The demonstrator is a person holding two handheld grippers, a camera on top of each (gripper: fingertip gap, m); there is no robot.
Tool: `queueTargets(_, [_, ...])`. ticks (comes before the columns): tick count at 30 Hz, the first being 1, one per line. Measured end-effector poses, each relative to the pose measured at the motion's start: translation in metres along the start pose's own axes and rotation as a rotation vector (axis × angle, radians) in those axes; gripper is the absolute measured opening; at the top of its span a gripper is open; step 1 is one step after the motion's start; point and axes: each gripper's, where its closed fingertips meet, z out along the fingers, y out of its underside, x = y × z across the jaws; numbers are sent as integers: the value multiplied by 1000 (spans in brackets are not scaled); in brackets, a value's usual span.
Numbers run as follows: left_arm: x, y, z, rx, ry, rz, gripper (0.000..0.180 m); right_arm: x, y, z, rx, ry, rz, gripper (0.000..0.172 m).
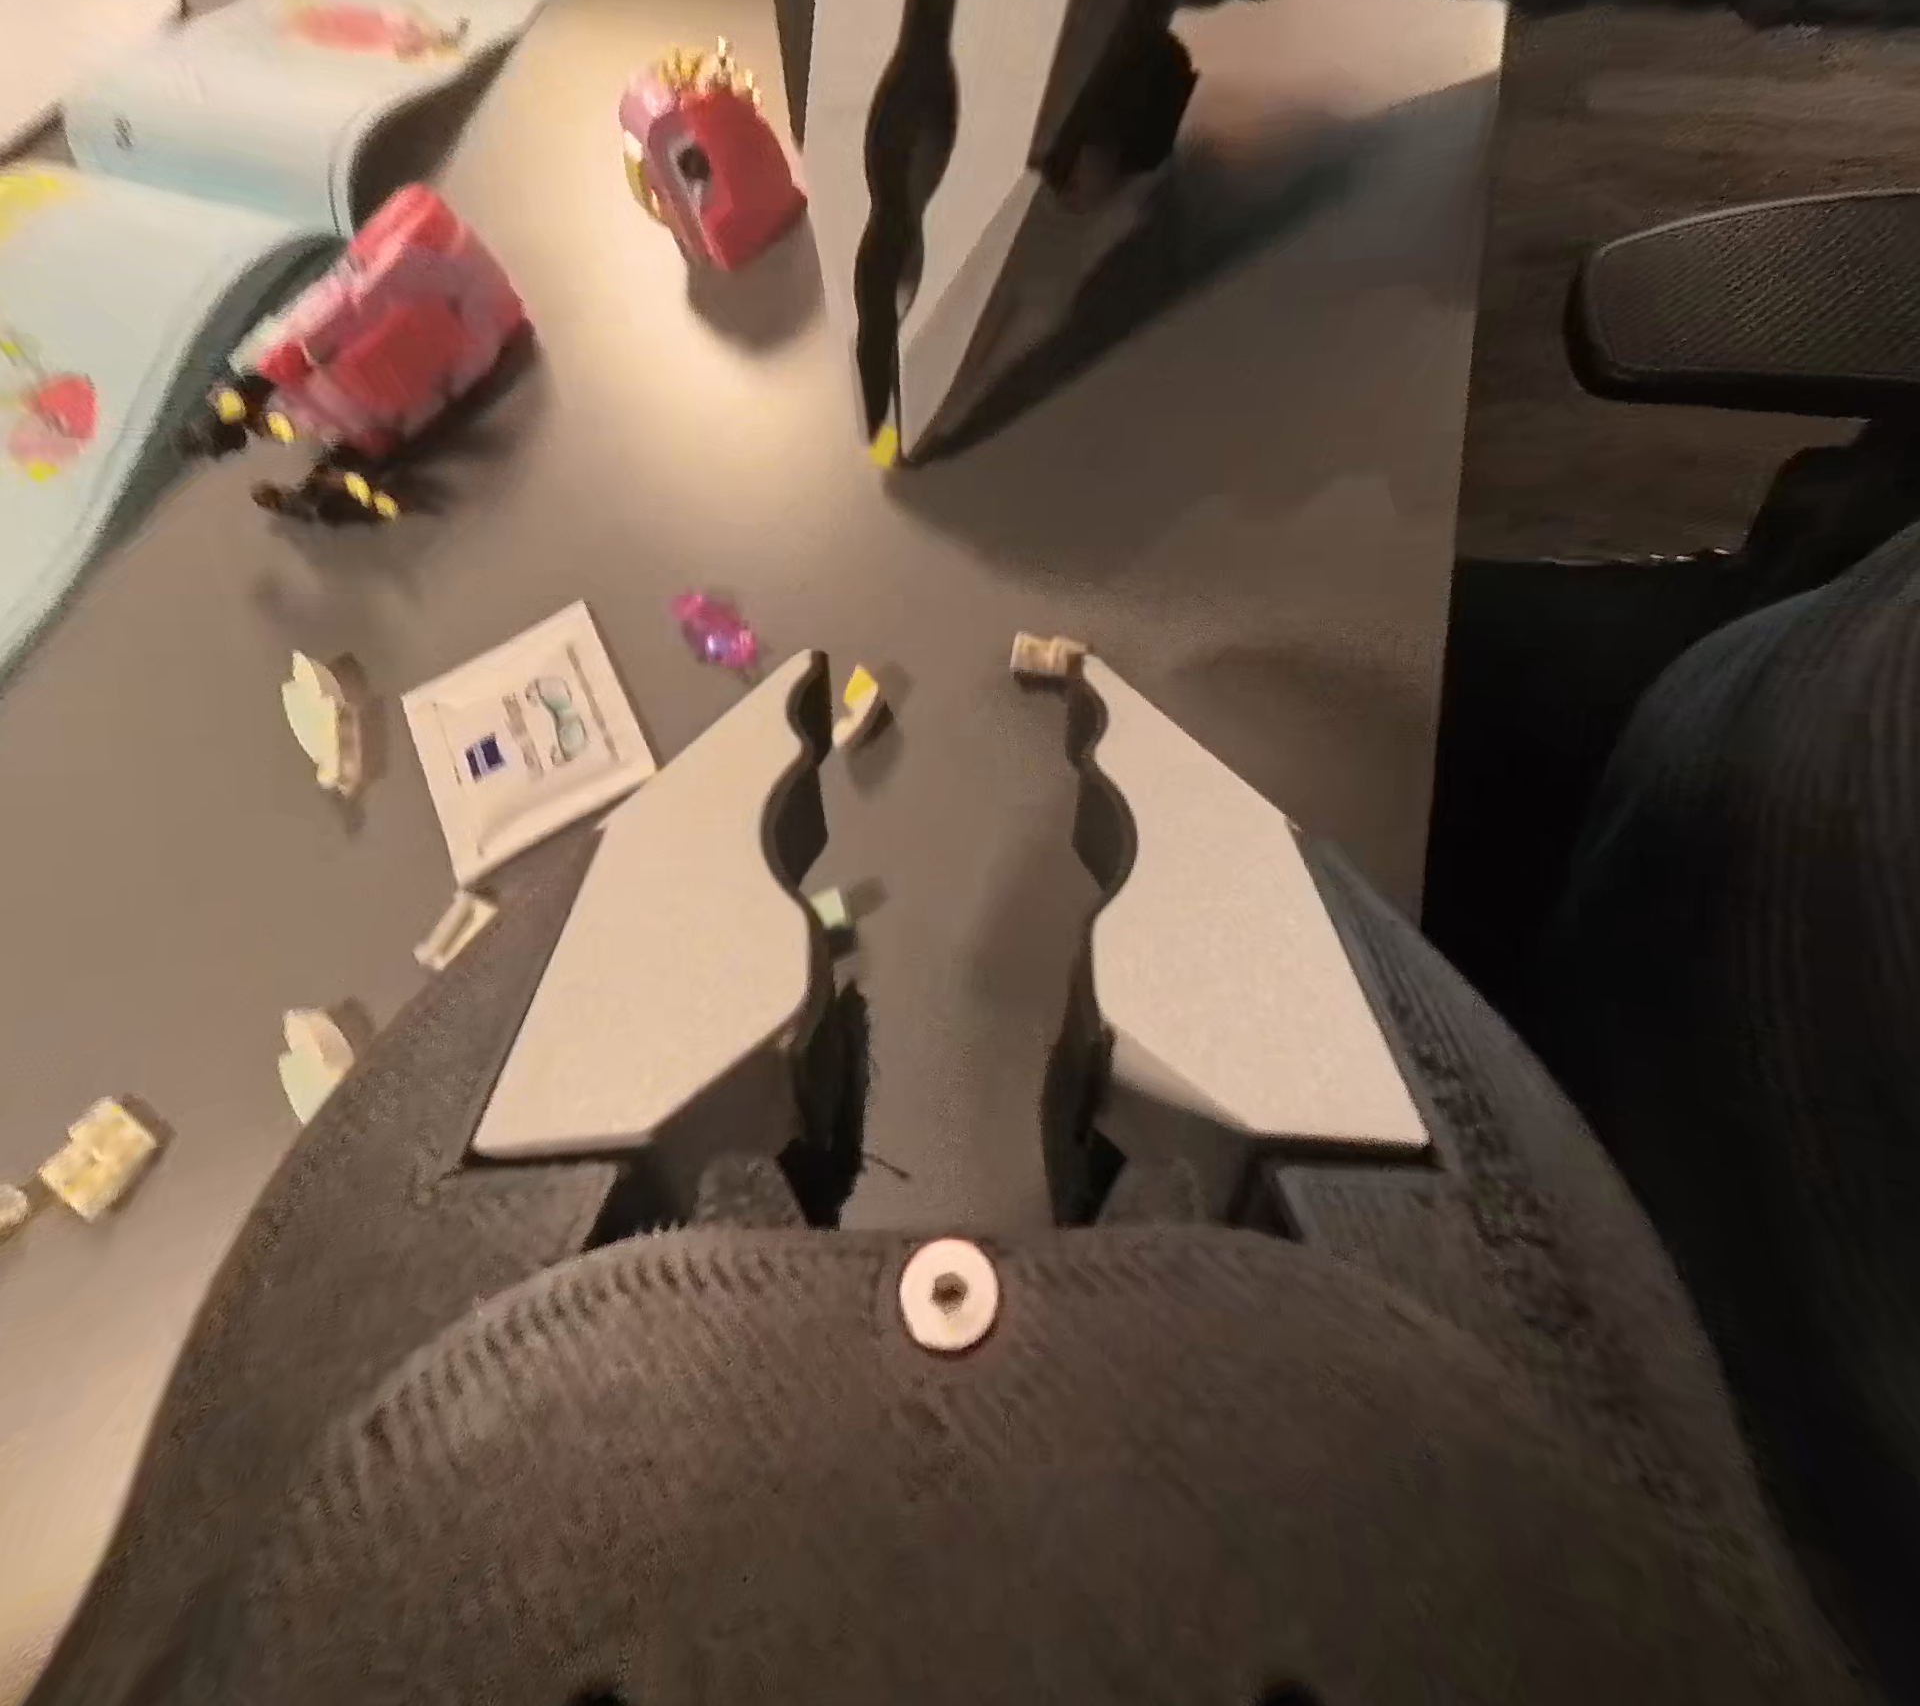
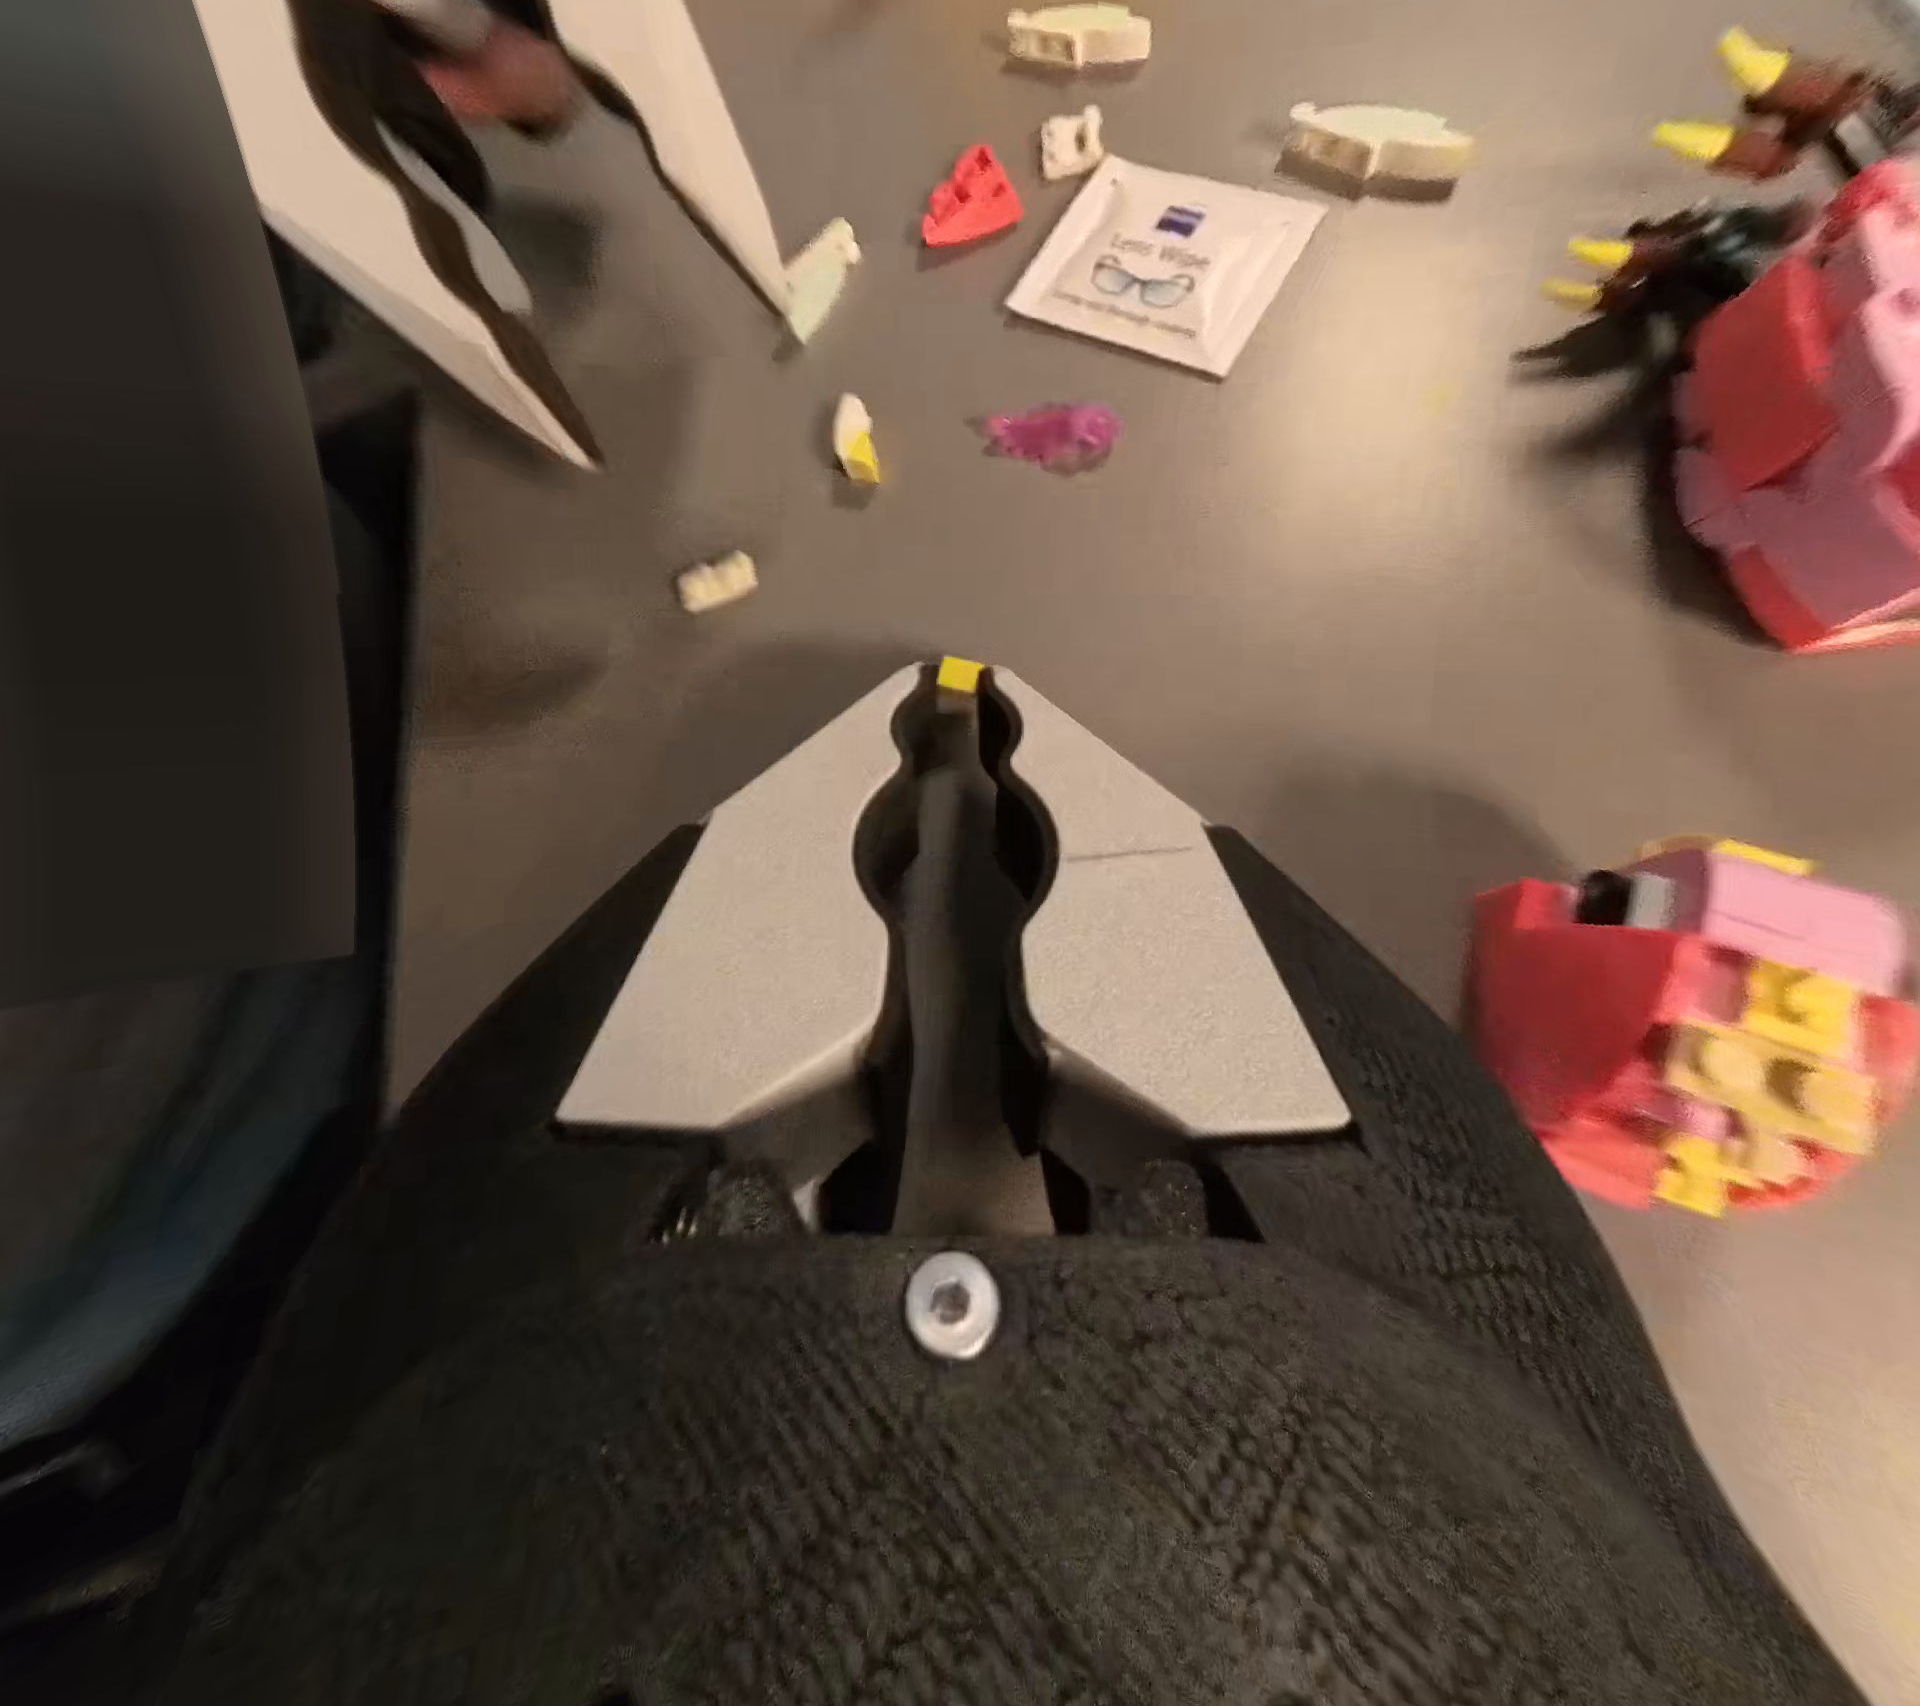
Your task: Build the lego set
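The right gripper (image 2: 956, 682) was closed on a small yellow brick (image 2: 957, 677), pinched at the very tips of its fingers above the grey tabletop (image 2: 1247, 617). The left gripper (image 1: 951, 669) stood open with nothing between its fingers. Just beside its left fingertip lay a yellow and white piece (image 1: 862, 700), and a cream brick (image 1: 1047, 654) touched its right fingertip. A white sachet (image 1: 525, 737) lay further to its left.

An office or hobby desk: a smooth grey tabletop (image 1: 1195, 430) with a black mesh chair armrest (image 1: 1745, 306) beside it, strewn with loose toy bricks (image 2: 717, 586), pink-and-red brick models (image 2: 1683, 1033), open instruction booklets (image 1: 260, 87) and a lens-wipe sachet (image 2: 1164, 264)
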Motion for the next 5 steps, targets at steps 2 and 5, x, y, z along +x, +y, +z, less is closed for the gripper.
queueTargets(2, [2, -12, 5, 46, -7, 85, 42, -12, -6, -2, 40, -122, 128, 6])
queueTargets(5, [6, -28, 15, 107, -31, 261, 38, -35, -22, -9, 118, -314, 245, 7])
